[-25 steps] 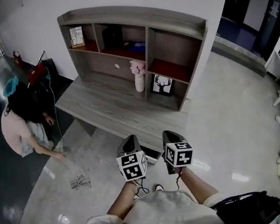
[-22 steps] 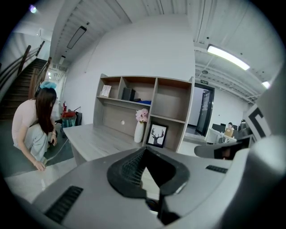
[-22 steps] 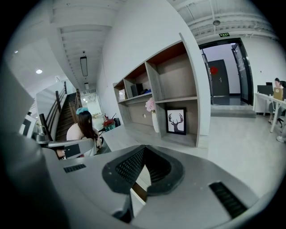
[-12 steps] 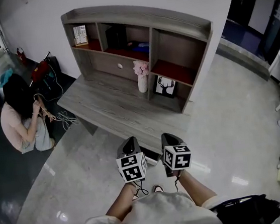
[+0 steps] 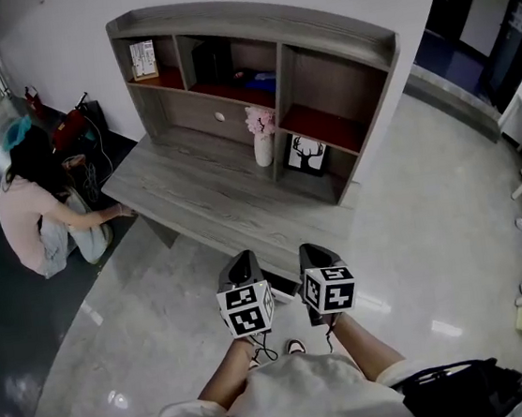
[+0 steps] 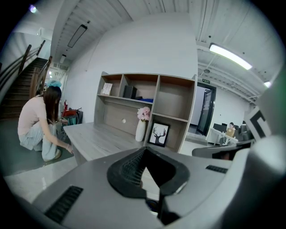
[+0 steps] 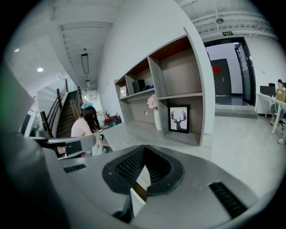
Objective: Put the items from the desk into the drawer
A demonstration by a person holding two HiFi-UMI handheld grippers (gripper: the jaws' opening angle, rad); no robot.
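While both hands sit tucked near the body in the head view, the left gripper (image 5: 242, 264) and right gripper (image 5: 316, 255) hover side by side just short of the desk (image 5: 193, 194). That looks like a carry pose, since the flower vase (image 5: 262, 146) and deer picture (image 5: 303, 155) stand well ahead of them and the drawer (image 5: 195, 113) sits ahead-left with its front flush. Left gripper view: jaws together with nothing between them, vase and picture far beyond the tips, and a crouching person (image 6: 38, 120) off to the left. Right gripper view: jaws also closed and empty, probably because nothing is in reach, with the picture ahead and the vase just left of it.
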